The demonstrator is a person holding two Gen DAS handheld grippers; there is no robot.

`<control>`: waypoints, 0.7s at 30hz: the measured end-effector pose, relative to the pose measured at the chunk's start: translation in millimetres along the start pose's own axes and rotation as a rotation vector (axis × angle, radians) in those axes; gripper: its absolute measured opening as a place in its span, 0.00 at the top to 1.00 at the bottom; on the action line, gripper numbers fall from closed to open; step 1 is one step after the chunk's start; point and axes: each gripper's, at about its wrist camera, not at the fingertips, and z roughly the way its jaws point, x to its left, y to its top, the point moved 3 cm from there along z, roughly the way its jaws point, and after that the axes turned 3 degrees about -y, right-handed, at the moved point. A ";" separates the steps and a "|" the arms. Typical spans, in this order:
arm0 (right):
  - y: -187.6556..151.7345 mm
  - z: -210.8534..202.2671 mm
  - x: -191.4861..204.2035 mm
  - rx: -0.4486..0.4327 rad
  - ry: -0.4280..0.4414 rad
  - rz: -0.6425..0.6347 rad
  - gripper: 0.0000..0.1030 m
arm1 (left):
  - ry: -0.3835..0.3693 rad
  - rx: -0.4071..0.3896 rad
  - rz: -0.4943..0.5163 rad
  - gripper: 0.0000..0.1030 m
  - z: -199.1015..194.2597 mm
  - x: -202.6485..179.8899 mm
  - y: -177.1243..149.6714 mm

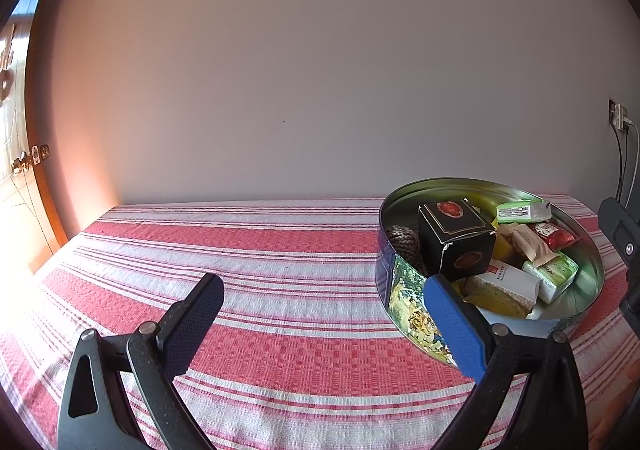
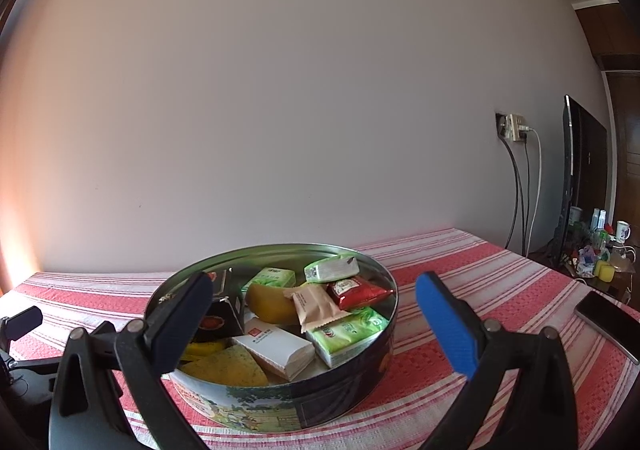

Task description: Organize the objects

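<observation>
A round metal tin (image 2: 340, 398) with a printed wall stands on the red-and-white striped cloth (image 1: 280, 250). It holds a black box (image 1: 456, 238), a rope ball (image 1: 404, 240), a white box (image 2: 276, 348), a red sachet (image 2: 356, 292), green packets (image 2: 348, 334), a beige wrapper (image 2: 316, 306) and a yellow sponge (image 2: 224, 368). My right gripper (image 2: 314, 282) is open just in front of the tin, nothing between its fingers. My left gripper (image 1: 324, 282) is open over bare cloth left of the tin (image 1: 400, 202), its blue pad (image 1: 456, 326) overlapping the tin's wall.
A dark phone (image 2: 608, 324) lies on the cloth at the right edge. A wall socket (image 2: 516, 128) with hanging cables sits behind the table's right end, beside a dark screen (image 2: 576, 178) and a cluttered low surface (image 2: 600, 258). A wooden door (image 1: 40, 154) stands left.
</observation>
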 end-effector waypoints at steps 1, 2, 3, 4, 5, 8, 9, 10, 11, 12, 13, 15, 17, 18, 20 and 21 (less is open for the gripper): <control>0.0 0.4 -0.8 0.001 0.000 0.003 0.00 | 0.001 0.001 -0.001 0.02 0.2 0.0 -0.1; -0.1 1.3 -1.5 0.004 0.001 0.005 0.00 | 0.000 0.001 0.000 0.02 0.1 0.2 -0.2; -0.2 1.7 -2.3 0.005 0.001 0.006 0.00 | -0.001 0.001 0.000 0.02 0.0 0.3 -0.2; -0.3 2.0 -2.7 0.007 0.001 0.007 0.00 | 0.000 0.000 0.000 0.02 0.3 -0.1 -0.1; -0.3 2.4 -3.0 0.008 0.002 0.006 0.00 | 0.000 -0.001 0.001 0.02 0.4 -0.1 -0.1; -0.3 2.1 -3.1 0.005 0.004 0.004 0.00 | -0.002 -0.002 0.004 0.02 -0.1 0.2 -0.3; -0.3 1.8 -3.1 0.003 0.005 0.003 0.00 | -0.003 -0.002 0.004 0.02 -0.5 0.5 -0.4; -0.4 1.8 -3.0 0.003 0.006 0.002 0.00 | -0.003 -0.001 0.002 0.02 -0.4 0.7 -0.4; -0.4 1.9 -2.8 0.003 0.007 0.001 0.00 | -0.003 -0.001 0.001 0.02 -0.5 0.9 -0.4; -0.7 2.3 -2.6 0.004 0.007 0.000 0.00 | -0.004 0.000 0.001 0.02 -0.5 1.0 -0.4; -0.9 2.9 -2.6 0.005 0.007 -0.001 0.00 | -0.004 0.000 0.001 0.02 -0.6 1.0 -0.4; -1.0 3.4 -2.6 0.007 0.007 0.000 0.00 | -0.004 0.000 0.001 0.02 -0.4 0.9 -0.3; -1.1 4.1 -2.6 0.010 0.006 -0.001 0.00 | -0.003 0.000 0.001 0.02 0.0 0.6 -0.2; -1.1 2.9 -2.9 0.010 0.007 -0.001 0.00 | -0.001 0.000 0.000 0.02 0.3 0.2 -0.1; -0.9 3.0 -2.7 0.009 0.007 -0.001 0.00 | 0.000 0.001 -0.002 0.02 0.2 0.6 -0.3; -0.9 3.0 -2.5 0.008 0.008 -0.002 0.00 | 0.001 0.003 -0.003 0.02 0.5 1.0 -0.4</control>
